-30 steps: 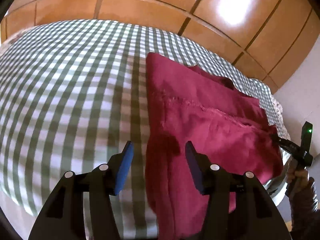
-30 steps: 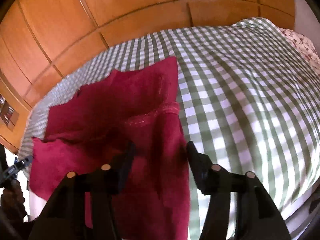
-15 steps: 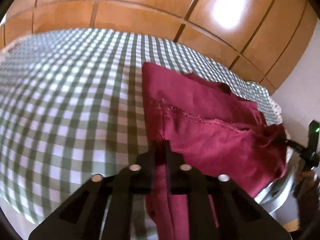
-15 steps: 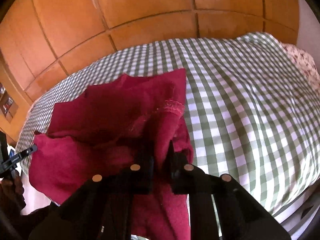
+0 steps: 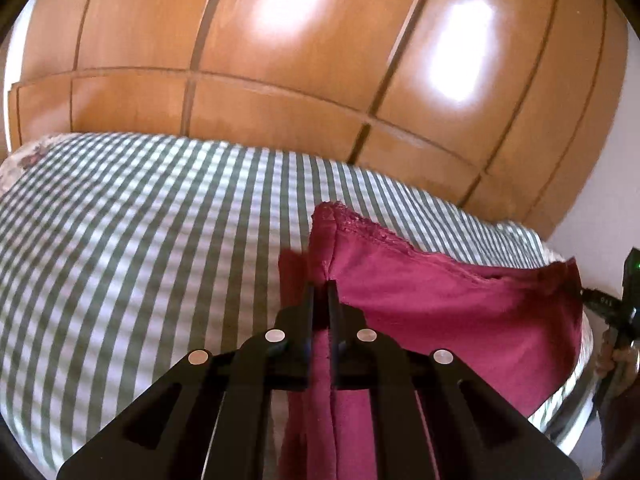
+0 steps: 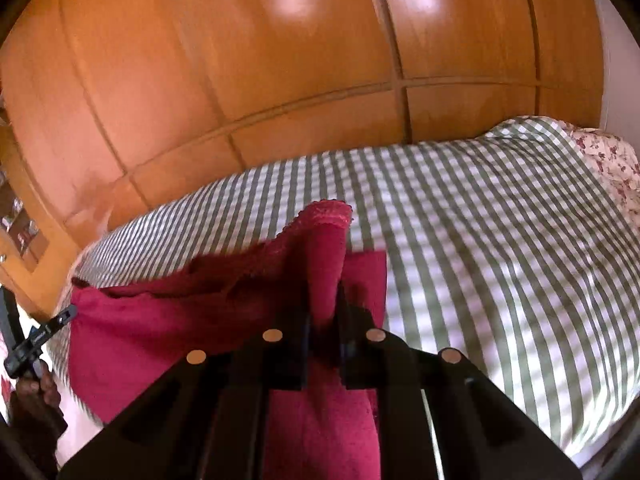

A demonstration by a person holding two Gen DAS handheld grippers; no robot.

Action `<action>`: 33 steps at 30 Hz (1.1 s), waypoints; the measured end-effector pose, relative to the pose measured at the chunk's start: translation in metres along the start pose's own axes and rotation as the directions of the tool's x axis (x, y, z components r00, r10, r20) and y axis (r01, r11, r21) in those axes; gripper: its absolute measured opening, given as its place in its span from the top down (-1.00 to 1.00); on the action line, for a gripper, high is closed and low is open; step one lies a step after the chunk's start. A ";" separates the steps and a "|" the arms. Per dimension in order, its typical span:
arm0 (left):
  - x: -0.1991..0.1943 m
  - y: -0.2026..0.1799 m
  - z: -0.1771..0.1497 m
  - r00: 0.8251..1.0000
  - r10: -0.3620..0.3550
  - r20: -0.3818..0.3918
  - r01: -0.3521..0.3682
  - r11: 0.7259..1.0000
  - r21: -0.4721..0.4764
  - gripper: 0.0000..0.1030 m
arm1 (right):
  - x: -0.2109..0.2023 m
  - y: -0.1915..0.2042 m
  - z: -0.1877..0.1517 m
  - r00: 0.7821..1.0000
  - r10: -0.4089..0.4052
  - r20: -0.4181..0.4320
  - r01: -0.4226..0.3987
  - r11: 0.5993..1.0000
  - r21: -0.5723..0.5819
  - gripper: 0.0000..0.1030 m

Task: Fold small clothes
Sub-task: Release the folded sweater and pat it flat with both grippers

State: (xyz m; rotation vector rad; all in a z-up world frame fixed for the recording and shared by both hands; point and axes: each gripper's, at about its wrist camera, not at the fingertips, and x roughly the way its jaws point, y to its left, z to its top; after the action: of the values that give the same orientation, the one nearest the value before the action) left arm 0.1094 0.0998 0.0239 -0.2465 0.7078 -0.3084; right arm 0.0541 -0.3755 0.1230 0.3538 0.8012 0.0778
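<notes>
A dark red garment (image 5: pixel 440 312) is lifted off the green-and-white checked bed (image 5: pixel 140 240), stretched between my two grippers. My left gripper (image 5: pixel 321 286) is shut on its left edge, with the lace-trimmed corner standing up past the fingertips. My right gripper (image 6: pixel 323 288) is shut on the other edge of the garment (image 6: pixel 168 320), its trimmed corner also sticking up above the jaws. Each gripper shows in the other's view: the right one (image 5: pixel 600 300) at the far right, the left one (image 6: pixel 44 332) at the far left. The rest of the cloth hangs below, partly hidden.
The checked bedcover (image 6: pixel 500 260) fills the lower view. A wall of orange wooden wardrobe doors (image 5: pixel 320 60) stands behind the bed. A floral pillow (image 6: pixel 608 168) lies at the bed's right end. A white wall (image 5: pixel 600 220) is at the right.
Both grippers went from open over the flat garment to shut on its edges, then lifted it off the bed. The cameras now tilt up toward the wardrobe.
</notes>
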 end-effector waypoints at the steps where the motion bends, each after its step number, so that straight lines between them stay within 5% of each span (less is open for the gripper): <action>1: 0.012 0.000 0.010 1.000 0.007 0.002 -0.007 1.000 -0.002 0.91 | 0.009 -0.004 0.007 1.000 -0.008 0.001 0.008 1.000 0.006 0.83; 8: 0.095 0.008 0.025 0.990 0.109 -0.093 -0.109 0.994 0.004 0.91 | 0.100 -0.033 0.017 0.989 -0.117 -0.090 0.123 0.990 0.064 0.86; 15: 0.146 0.017 0.010 0.953 0.221 -0.210 -0.221 0.975 0.022 0.90 | 0.143 -0.046 -0.002 0.971 -0.189 -0.144 0.195 0.981 0.023 0.81; 17: 0.139 0.010 0.014 0.949 0.252 -0.189 -0.248 0.968 0.042 0.74 | 0.136 -0.046 0.000 0.974 -0.184 -0.133 0.188 0.982 0.014 0.64; 19: 0.123 0.002 0.017 0.951 0.273 -0.147 -0.268 0.962 0.053 0.38 | 0.122 -0.042 0.003 0.974 -0.205 -0.097 0.206 0.979 -0.004 0.25; 21: 0.100 -0.009 0.014 0.969 0.234 -0.086 -0.230 0.972 0.054 0.19 | 0.100 -0.033 0.002 0.983 -0.176 -0.054 0.175 0.984 -0.014 0.25; 24: 0.081 -0.029 -0.001 0.980 0.195 -0.046 -0.190 0.977 0.098 0.19 | 0.071 -0.012 -0.012 0.997 -0.070 -0.030 0.069 0.997 -0.044 0.23; 27: 0.082 -0.040 -0.024 0.983 0.162 -0.087 -0.152 0.981 0.118 0.19 | 0.061 -0.001 -0.040 0.998 0.019 -0.064 -0.022 0.999 -0.039 0.16; 29: 0.097 -0.033 -0.039 0.969 0.188 -0.158 -0.172 0.979 0.107 0.05 | 0.069 -0.003 -0.059 0.993 0.013 -0.114 -0.014 1.000 -0.014 0.12; 32: 0.111 -0.028 -0.050 0.965 0.209 -0.160 -0.186 0.972 0.143 0.04 | 0.083 -0.024 -0.074 0.990 0.020 -0.136 -0.011 0.998 0.065 0.37; 33: 0.112 -0.029 -0.050 0.963 0.215 -0.160 -0.192 0.970 0.150 0.04 | 0.084 -0.033 -0.075 0.992 0.023 -0.121 -0.011 0.995 0.098 0.60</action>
State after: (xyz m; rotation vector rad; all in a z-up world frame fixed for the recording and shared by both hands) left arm 0.1505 0.0266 -0.0703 -0.0179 0.8758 -0.1802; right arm 0.0568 -0.3689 0.0055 0.4514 0.9252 0.0775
